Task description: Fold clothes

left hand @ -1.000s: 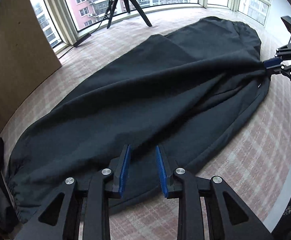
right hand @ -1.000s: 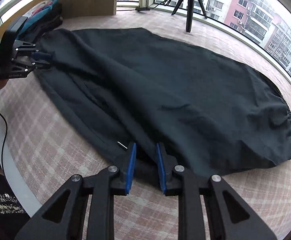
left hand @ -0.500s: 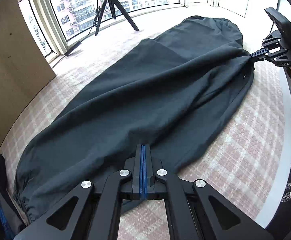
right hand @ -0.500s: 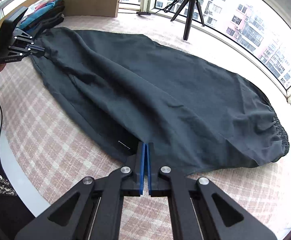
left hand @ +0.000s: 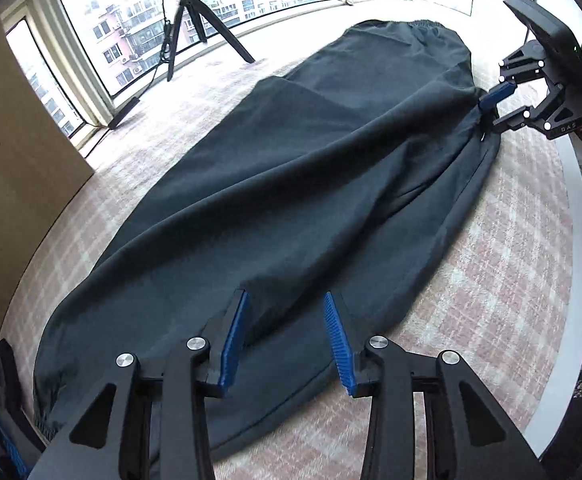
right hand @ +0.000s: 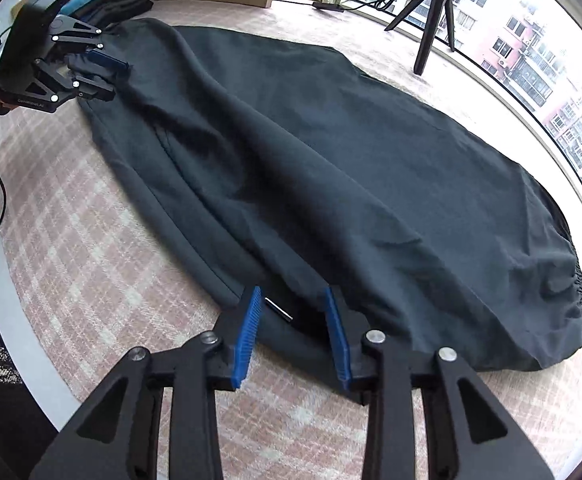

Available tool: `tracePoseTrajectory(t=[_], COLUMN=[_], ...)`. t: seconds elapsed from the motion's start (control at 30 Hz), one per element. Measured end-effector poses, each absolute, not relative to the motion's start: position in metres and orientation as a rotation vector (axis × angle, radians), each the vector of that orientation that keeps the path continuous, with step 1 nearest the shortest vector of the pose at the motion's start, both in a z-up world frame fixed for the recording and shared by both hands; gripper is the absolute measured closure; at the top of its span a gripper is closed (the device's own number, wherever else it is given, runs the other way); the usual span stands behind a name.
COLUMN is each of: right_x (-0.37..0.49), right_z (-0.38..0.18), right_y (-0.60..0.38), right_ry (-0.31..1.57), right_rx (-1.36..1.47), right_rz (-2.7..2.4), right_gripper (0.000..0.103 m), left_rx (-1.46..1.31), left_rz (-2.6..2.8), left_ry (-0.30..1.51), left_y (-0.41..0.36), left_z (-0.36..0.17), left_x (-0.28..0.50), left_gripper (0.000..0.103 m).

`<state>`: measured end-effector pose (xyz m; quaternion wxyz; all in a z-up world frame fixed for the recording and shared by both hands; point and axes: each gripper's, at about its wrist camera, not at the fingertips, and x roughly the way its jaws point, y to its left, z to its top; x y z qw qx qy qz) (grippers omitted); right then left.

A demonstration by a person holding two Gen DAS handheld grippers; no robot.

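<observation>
A pair of dark trousers (left hand: 311, 184) lies folded lengthwise across the counter (left hand: 503, 280), which is covered with a pink plaid cloth, its elastic waistband at the far right near the windows in the right wrist view. The left gripper (left hand: 285, 334) hovers over the near edge at the cuff end, its jaws spread and opening, with fabric between the blue pads but not pinched. The right gripper (right hand: 293, 330) does the same at the waist end, jaws opening, cloth and a small white tag (right hand: 278, 309) between them, unpressed.
</observation>
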<state>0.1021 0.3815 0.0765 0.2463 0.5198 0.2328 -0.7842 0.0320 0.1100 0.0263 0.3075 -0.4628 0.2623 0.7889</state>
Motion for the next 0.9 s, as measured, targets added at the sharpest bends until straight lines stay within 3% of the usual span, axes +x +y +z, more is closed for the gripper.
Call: tracePoseTrajectory(t=[0.07, 0.1, 0.13, 0.17, 0.47, 0.57, 0.7, 0.77, 0.8, 0.9], right_x=[0.099, 0.097, 0.096, 0.094, 0.121, 0.125, 0.131, 0.127, 0.126, 0.123], right_z=[0.068, 0.064, 0.062, 0.061, 0.107, 0.096, 0.092, 0.109, 0.117, 0.128], right_y=[0.380, 0.381, 0.382, 0.384, 0.402, 0.400, 0.388, 0.381, 0.374, 0.340], right_ry=[0.640, 0.632, 0.618, 0.603, 0.524, 0.608, 0.715, 0.653, 0.625, 0.617], right_rx=[1.443, 1.458, 1.470, 1.479, 1.350, 1.411, 1.431, 1.386, 1.352, 1.264], right_rz=[-2.121, -2.114, -2.109, -2.106, -2.101, -2.043, -1.983, -2.019, -2.027, -2.021], right_gripper=[0.071, 0.073, 0.090, 0.101, 0.102, 0.102, 0.100, 0.083, 0.079, 0.071], left_rx=[-1.265, -1.251, -1.250, -1.257, -1.229, -1.338, -1.441, -1.437, -1.432, -1.457], left_rz=[2.062, 2.062, 2.066, 2.088, 2.114, 2.060, 2.058, 2.153, 2.220, 2.447], left_ry=[0.711, 0.666, 0.631, 0.627, 0.586, 0.547, 0.568, 0.452, 0.397, 0.250], left_y=[0.114, 0.112, 0.109, 0.107, 0.074, 0.070, 0.052, 0.024, 0.008, -0.051], left_z=[0.014, 0.015, 0.017, 0.019, 0.072, 0.058, 0.040, 0.050, 0.055, 0.063], left_x=[0.024, 0.022, 0.018, 0.016, 0.049, 0.055, 0.068, 0.070, 0.069, 0.064], left_gripper=[0.068, 0.076, 0.103, 0.101, 0.103, 0.101, 0.090, 0.074, 0.061, 0.059])
